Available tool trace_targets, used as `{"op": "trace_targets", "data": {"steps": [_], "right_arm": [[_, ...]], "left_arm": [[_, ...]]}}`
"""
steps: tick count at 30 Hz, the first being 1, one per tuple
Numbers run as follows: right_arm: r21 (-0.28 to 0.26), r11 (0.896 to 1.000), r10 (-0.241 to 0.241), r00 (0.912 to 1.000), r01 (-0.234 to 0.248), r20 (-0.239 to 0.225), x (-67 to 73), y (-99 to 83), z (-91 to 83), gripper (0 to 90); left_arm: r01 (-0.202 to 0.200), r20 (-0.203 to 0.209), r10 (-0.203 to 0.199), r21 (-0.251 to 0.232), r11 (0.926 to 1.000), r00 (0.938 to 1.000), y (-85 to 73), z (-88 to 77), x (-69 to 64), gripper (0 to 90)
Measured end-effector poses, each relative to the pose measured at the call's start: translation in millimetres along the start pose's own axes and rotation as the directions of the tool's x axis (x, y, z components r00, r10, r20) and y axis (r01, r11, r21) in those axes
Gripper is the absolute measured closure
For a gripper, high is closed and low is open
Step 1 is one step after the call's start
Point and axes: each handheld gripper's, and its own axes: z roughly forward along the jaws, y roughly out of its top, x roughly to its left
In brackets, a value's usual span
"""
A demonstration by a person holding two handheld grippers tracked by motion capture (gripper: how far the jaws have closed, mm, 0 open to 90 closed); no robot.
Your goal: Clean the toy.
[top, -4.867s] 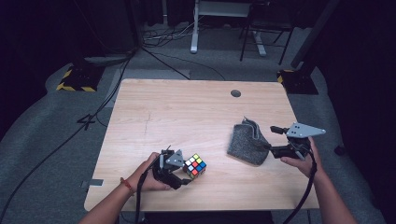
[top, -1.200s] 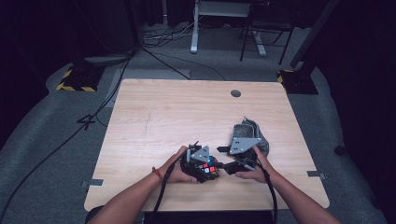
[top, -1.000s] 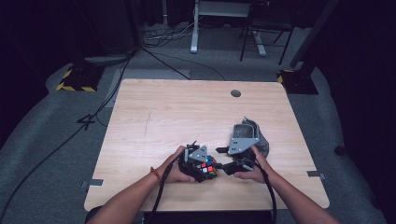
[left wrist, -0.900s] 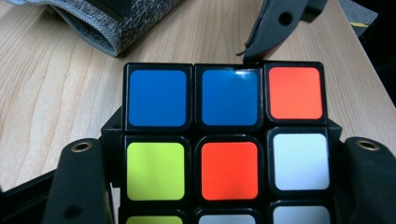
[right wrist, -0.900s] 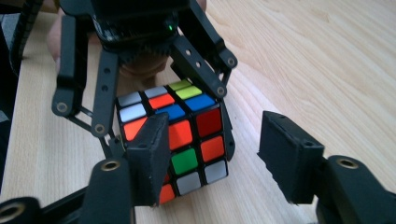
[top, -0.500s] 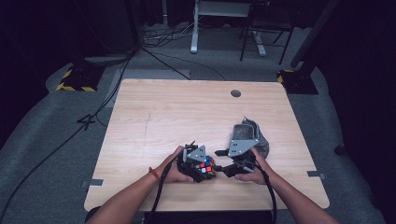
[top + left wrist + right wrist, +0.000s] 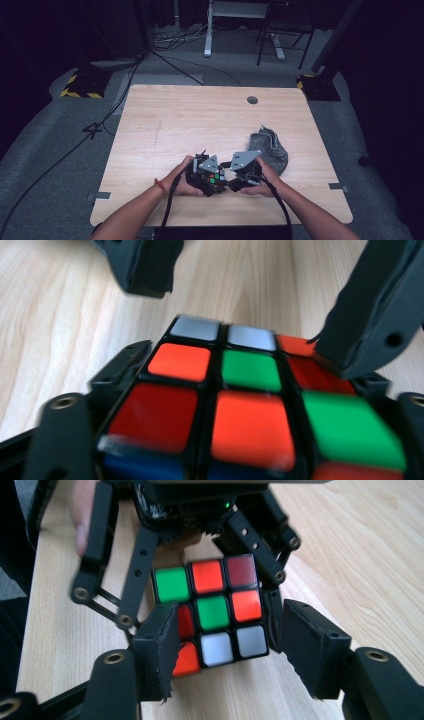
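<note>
A colour-tiled puzzle cube [image 7: 215, 179] sits near the table's front edge, between both grippers. My left gripper [image 7: 209, 181] comes at it from the left. Its jaws have just been opening, and the cube [image 7: 250, 390] lies between them unpressed. My right gripper [image 7: 231, 181] faces it from the right and is open. Its pads flank the near layer of the cube [image 7: 215, 615], outside a left gripper finger [image 7: 272, 615]. In the left gripper view, one right pad overlaps the cube's far corner and the other stands apart from it.
A grey felt pouch [image 7: 270, 147] lies on the wooden table [image 7: 200, 120] just right of my right hand. A round cable hole [image 7: 252, 100] is near the far edge. Dark floor with cables and stands surrounds the table.
Since the earliest frame the right gripper came over from beside the pouch to the cube. In the last second it has edged closer, and the left jaws have spread off the cube.
</note>
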Motion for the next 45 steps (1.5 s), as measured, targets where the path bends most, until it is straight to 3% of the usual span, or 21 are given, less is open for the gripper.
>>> {"op": "trace_targets", "data": {"steps": [5,7,12,15,21,26,30,34,35,36,37,39,43,45], "right_arm": [[0.006,1.0,-0.024,0.9997,0.024,0.008,2.8,7.6,4.0,40.3],[0.005,1.0,-0.016,0.9999,0.016,-0.004,1.7,7.1,4.1,40.3],[0.002,1.0,0.005,0.9999,-0.005,-0.009,-2.6,1.2,1.4,39.2],[0.004,1.0,0.018,0.9997,-0.017,-0.014,-5.1,-3.5,1.5,39.0],[0.008,1.0,0.028,0.9995,-0.028,-0.013,-6.4,-12.7,-5.7,38.8],[0.013,0.998,0.054,0.9982,-0.054,0.025,-14.8,-25.0,-18.4,38.8],[0.002,0.996,0.092,0.9939,-0.092,0.061,-23.6,-38.8,-34.4,38.8],[-0.009,0.992,0.123,0.9852,-0.123,0.119,-34.8,-54.3,-52.9,38.7],[-0.012,0.991,0.131,0.9818,-0.131,0.137,-38.5,-58.3,-57.5,38.4],[-0.017,0.99,0.143,0.9779,-0.142,0.153,-42.4,-62.4,-62.2,38.3],[-0.025,0.988,0.153,0.9739,-0.151,0.168,-46.5,-66.7,-66.6,37.8],[-0.035,0.984,0.179,0.9621,-0.175,0.206,-56.6,-75.5,-74.0,36.2],[-0.037,0.977,0.213,0.9317,-0.212,0.294,-75.4,-89.4,-84.2,35.5],[-0.048,0.968,0.248,0.9203,-0.245,0.303,-83.6,-96.3,-85.9,35.4]], "left_arm": [[0.017,-0.03,-0.017,0.027,0.9995,0.9994,-7.5,-13.5,-0.5,21.6],[0.017,-0.035,-0.016,0.039,0.9991,0.9993,-11.3,-16.7,-0.5,20.8],[0.006,-0.095,0.0,0.069,0.9976,0.9954,-17.4,-24.8,-7.0,18.8],[0.022,-0.127,-0.012,0.076,0.9969,0.9918,-22.4,-32.8,-6.7,16.2],[0.109,-0.206,-0.095,0.059,0.9923,0.9739,-39.5,-48.7,4.6,15.9],[0.183,-0.243,-0.176,0.009,0.983,0.9539,-49.1,-53.8,15.3,16.8],[0.219,-0.288,-0.211,-0.004,0.9758,0.9341,-51.1,-52.1,20.6,17.5],[0.247,-0.288,-0.24,-0.011,0.9688,0.9271,-53.3,-50.1,25.2,18.0],[0.253,-0.281,-0.245,-0.01,0.9675,0.9277,-53.9,-49.5,25.7,18.0],[0.254,-0.262,-0.25,-0.018,0.9669,0.9319,-54.4,-49.4,25.3,18.1],[0.254,-0.234,-0.251,-0.021,0.9671,0.9391,-54.2,-49.0,23.5,17.6],[0.222,-0.21,-0.22,-0.014,0.975,0.9528,-51.5,-48.8,16.7,16.3],[0.206,-0.204,-0.205,-0.019,0.9784,0.9571,-47.6,-44.9,4.9,16.0],[0.205,-0.209,-0.203,-0.015,0.9787,0.9566,-43.9,-40.5,0.4,15.9]]}}
